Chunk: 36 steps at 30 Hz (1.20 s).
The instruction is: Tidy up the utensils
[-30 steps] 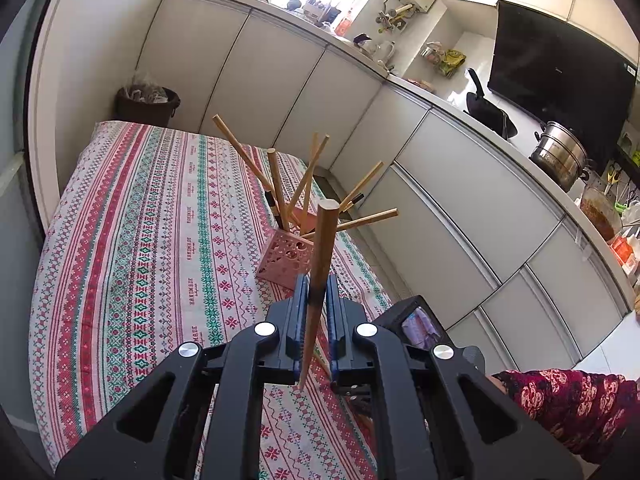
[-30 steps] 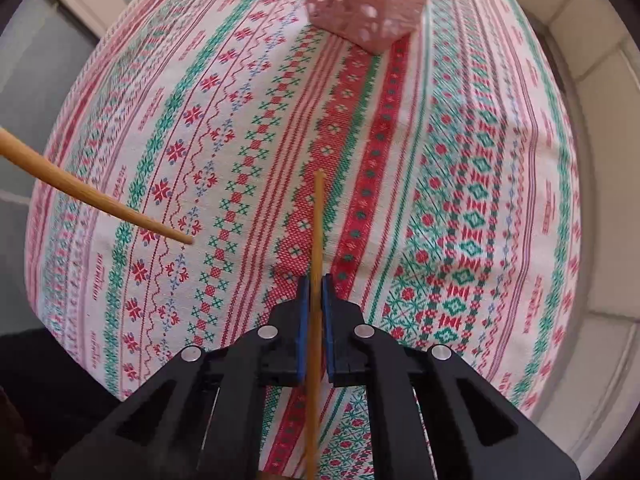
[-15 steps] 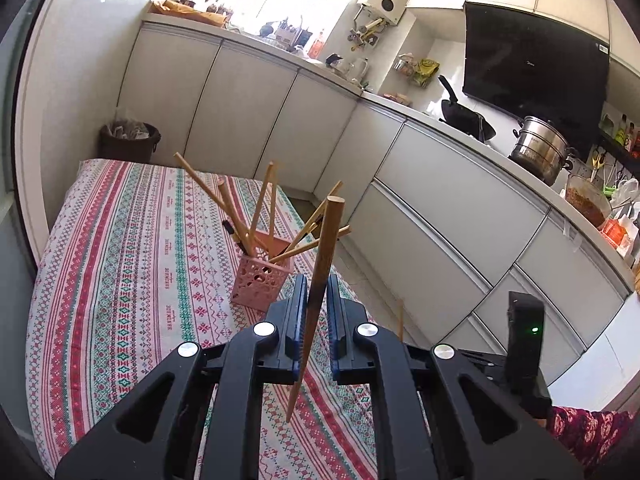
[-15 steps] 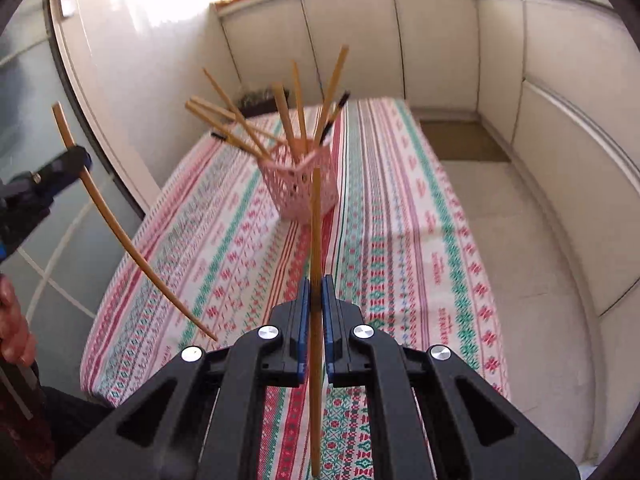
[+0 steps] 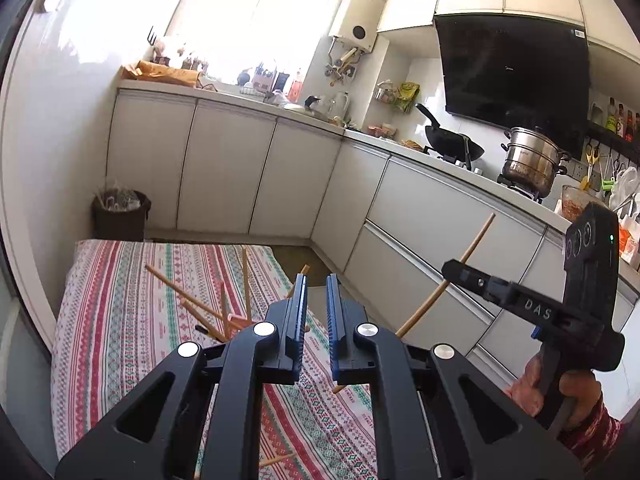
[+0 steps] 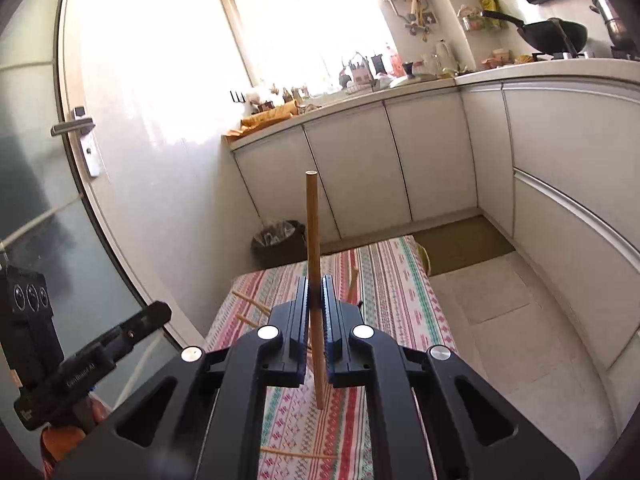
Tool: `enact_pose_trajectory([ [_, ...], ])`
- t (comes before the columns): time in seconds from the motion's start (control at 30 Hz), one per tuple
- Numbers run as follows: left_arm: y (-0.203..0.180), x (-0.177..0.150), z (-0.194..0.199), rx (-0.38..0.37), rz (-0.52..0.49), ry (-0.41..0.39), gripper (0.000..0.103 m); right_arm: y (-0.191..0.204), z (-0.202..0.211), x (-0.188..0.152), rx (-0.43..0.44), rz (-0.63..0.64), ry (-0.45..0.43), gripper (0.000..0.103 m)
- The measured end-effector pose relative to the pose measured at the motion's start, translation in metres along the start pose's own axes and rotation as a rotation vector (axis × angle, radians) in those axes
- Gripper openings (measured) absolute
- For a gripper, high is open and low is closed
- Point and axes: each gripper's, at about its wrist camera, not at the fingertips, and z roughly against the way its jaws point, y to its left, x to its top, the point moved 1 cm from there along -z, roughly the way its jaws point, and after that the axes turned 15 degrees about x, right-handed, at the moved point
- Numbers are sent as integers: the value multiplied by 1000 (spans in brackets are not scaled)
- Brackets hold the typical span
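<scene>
- Above the table with the red, green and white patterned cloth (image 5: 120,320), both hand-held grippers point slightly downward toward the white kitchen cabinets (image 5: 224,172).
- Left wrist view: the black left gripper (image 5: 317,284) has its blue-padded jaws a narrow gap apart, with nothing visible between them.
- Right wrist view: the black right gripper (image 6: 316,284) is clamped on a slender round wooden chopstick (image 6: 313,220), which stands nearly upright.
- The left wrist view alone shows this chopstick from the side, slanting through the jaw tips, and a hand (image 5: 576,392) on the grip.
- The left wrist view alone shows a corner of the pink perforated plastic holder (image 5: 240,322), with several wooden chopsticks (image 5: 246,280) fanned out of it.
- In the right wrist view the gripper body hides the holder; only stick ends show.
- One loose chopstick (image 6: 296,454) lies flat on the cloth, nearer than the holder.
</scene>
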Motion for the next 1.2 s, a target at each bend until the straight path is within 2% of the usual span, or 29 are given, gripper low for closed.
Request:
enact_pose_trajectory([
  [0.07, 0, 2, 1, 5, -17, 2, 8, 5, 7, 15, 3, 20, -28, 6],
  [0.1, 2, 0, -1, 18, -22, 31, 8, 5, 10, 18, 5, 24, -38, 6],
  [0.13, 6, -6, -9, 33, -28, 89, 13, 3, 9, 18, 7, 23, -40, 6],
  [0.17, 11, -14, -20, 45, -34, 170, 21, 0, 7, 15, 11, 17, -35, 6],
  [0.2, 18, -27, -37, 60, -42, 282, 46, -3, 6, 12, 16, 7, -23, 6],
  [0.23, 27, -43, -53, 82, -42, 385, 61, -5, 6, 9, 19, -7, -11, 6],
  [0.33, 60, -107, -95, 194, -44, 700, 61, -15, 5, -15, 38, -57, 25, 6],
  [0.37, 61, -124, -102, 212, -99, 739, 61, -21, 4, -24, 42, -77, 35, 6],
  [0.43, 49, -156, -111, 215, -317, 751, 60, -32, 0, -42, 49, -124, 59, 7],
  [0.5, 29, -185, -118, 155, -528, 761, 60, -46, -5, -58, 52, -178, 82, 6],
  [0.57, 11, -209, -130, 138, -730, 791, 60, -57, -7, -70, 44, -219, 106, 6],
  [0.7, 7, -228, -154, 91, -887, 873, 58, -70, -5, -85, 14, -239, 126, 6],
  [0.77, 9, -242, -166, 54, -955, 968, 55, -75, -3, -86, 2, -239, 132, 7],
  [0.8, 10, -244, -167, 28, -967, 969, 52, -78, -3, -87, -1, -244, 132, 7],
  [0.83, 12, -246, -169, -3, -950, 1003, 40, -80, -2, -86, -5, -247, 131, 7],
  [0.87, 12, -247, -170, -36, -914, 1028, 31, -82, -2, -85, -9, -248, 130, 7],
  [0.9, 12, -249, -168, -55, -883, 1040, 16, -83, -2, -85, -12, -250, 130, 7],
  [0.97, 14, -253, -165, -3, -818, 1024, 13, -85, -2, -86, -13, -256, 132, 7],
  [1.03, 20, -255, -161, 52, -683, 1011, 6, -85, -2, -87, -10, -263, 137, 7],
  [1.07, 23, -256, -156, 74, -619, 993, 6, -83, -2, -87, -8, -265, 138, 7],
  [1.2, 36, -237, -129, 88, -368, 821, 6, -74, 5, -84, -11, -242, 134, 7],
])
